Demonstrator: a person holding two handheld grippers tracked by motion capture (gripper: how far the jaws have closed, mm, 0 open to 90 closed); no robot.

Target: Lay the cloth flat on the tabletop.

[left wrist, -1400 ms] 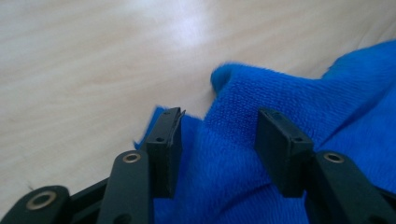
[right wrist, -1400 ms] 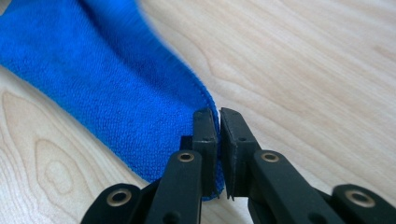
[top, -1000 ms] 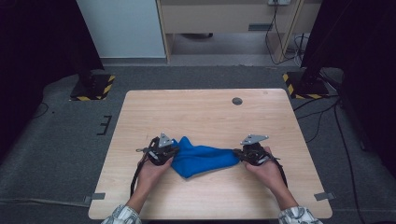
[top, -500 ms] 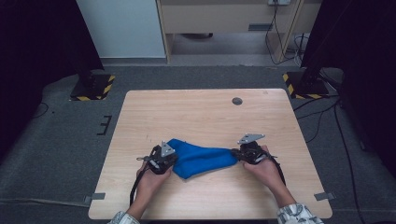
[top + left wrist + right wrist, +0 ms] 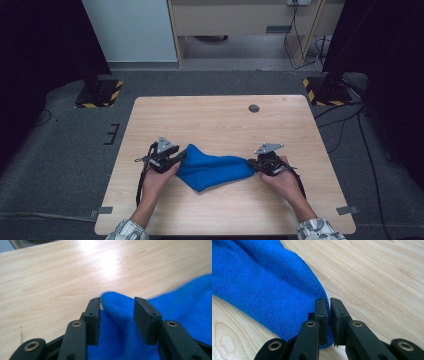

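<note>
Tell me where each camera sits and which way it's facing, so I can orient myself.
High view: above the person's side, looking forward and down on the table; forearms, hands, left tongs and right tongs show at the blue cloth.
Left gripper view: on the left tongs, looking along its parted jaws, cloth between them.
Right gripper view: on the right tongs, jaws pinching the cloth's edge.
Shared: cloth and wooden tabletop appear in all three.

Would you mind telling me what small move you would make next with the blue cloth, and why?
Probably draw the left gripper back off the blue cloth. Its jaws have just been opening and stand apart, with a fold of cloth loose between them, so that end is released. The right gripper is pinched shut on the opposite edge; it would likely let go next.
</note>
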